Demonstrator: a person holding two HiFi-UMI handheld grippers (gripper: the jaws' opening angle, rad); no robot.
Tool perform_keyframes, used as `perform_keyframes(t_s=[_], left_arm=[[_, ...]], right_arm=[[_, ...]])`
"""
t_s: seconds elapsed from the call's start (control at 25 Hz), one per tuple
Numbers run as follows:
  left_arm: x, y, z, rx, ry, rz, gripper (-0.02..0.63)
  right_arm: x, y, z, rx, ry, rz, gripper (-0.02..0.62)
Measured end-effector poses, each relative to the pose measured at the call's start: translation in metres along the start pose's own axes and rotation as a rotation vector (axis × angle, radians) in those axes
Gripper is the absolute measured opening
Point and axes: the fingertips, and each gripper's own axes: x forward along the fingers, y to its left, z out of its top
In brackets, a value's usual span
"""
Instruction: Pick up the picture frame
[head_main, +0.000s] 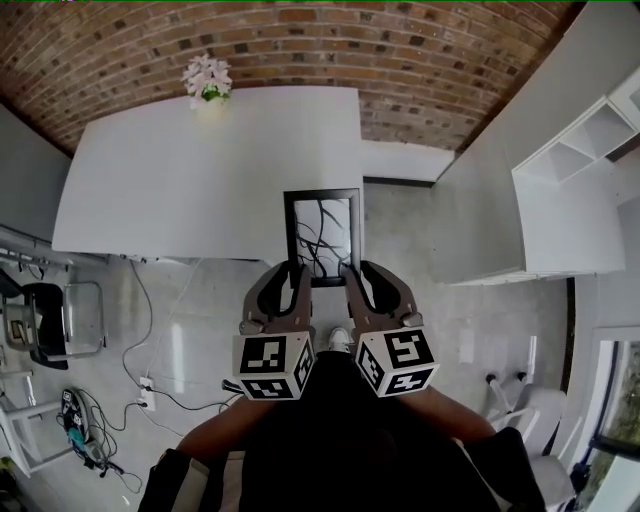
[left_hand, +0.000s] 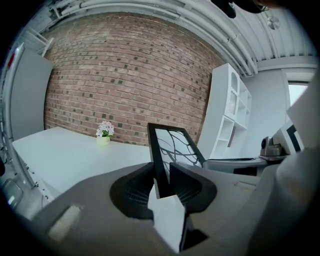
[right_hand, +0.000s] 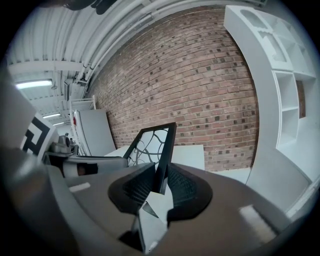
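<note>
Left claw (left_hand: 162, 172) is clenched on the left bar of the black rectangular picture frame (left_hand: 172, 145), right at its near-left corner. The bar sits edge-on between the jaws with both pads pressing it. Right claw (right_hand: 160, 175) is clenched the same way on the right bar at the near-right corner. Each claw grasps only the frame, nothing else between the jaws.

Key relation: the frame's long axis runs near-to-far, straight away from both claws. All its length lies beyond the grip, and the far short end is unsupported. The claws sit side by side at the near end, one per long bar, so neither hand is nearer. Any further lift probably needs both moving together, or the frame twists between them.

Where it is: from the head view, the far part of the frame overlaps the near edge of the white surface (head_main: 200, 180), toward its right end. The near part hangs over the grey floor (head_main: 200, 330). It looks lifted clear, though contact at the far end can't be confirmed.

Looks: thin matte black border, pale glossy panel with dark branching lines, flat and rigid, likely glazed.

Further out: a small pot of pink-white flowers (head_main: 207, 78) stands at the far edge of the surface. Behind it is a brick wall (head_main: 300, 40), and a white shelf unit (head_main: 590, 150) stands to the right.
</note>
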Motion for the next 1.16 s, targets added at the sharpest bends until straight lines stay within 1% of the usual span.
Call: perform_keyframes(t_s=[0.28, 0.48, 1.16], left_arm=[[-0.013, -0.032, -0.020, -0.012, -0.020, 0.024, 0.089], [-0.020, -0.037, -0.040, -0.024, 0.003, 0.039, 0.087], [-0.045, -0.049, -0.048, -0.024, -0.019, 0.059, 0.087]], right_arm=[[-0.032, -0.016, -0.014, -0.009, -0.014, 0.032, 0.074], [-0.041, -0.017, -0.033, 0.009, 0.009, 0.043, 0.072], [-0.065, -0.009, -0.041, -0.011, -0.003, 0.066, 0.072]])
